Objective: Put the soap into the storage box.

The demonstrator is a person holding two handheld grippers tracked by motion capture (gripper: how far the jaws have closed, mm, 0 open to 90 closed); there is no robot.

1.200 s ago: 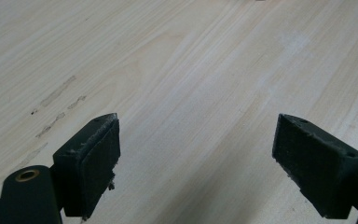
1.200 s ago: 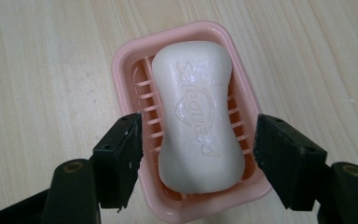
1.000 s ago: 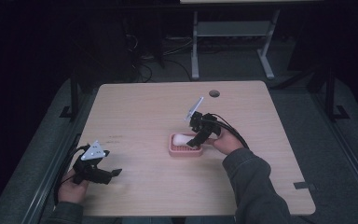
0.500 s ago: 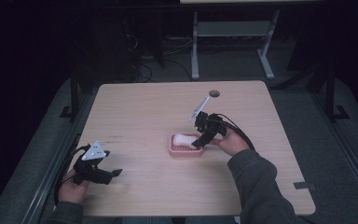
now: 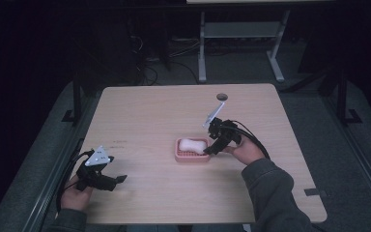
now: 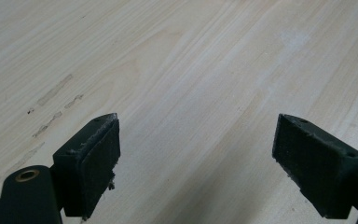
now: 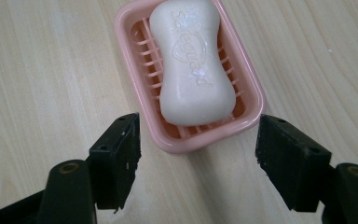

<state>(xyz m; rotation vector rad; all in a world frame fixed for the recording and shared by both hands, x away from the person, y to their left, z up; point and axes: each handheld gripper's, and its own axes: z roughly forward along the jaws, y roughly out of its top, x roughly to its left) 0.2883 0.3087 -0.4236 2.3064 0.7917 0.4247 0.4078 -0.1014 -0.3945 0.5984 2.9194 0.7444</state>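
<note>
Soap bar [image 7: 191,65]: embossed "Safeguard", partly legible.

Soap dish [image 7: 140,88] far rim cut off, top edge

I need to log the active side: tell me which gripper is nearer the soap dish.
Right. The right gripper sits at the soap dish, fingers open just short of its end; the left gripper rests far off near the table's left front edge.
</note>
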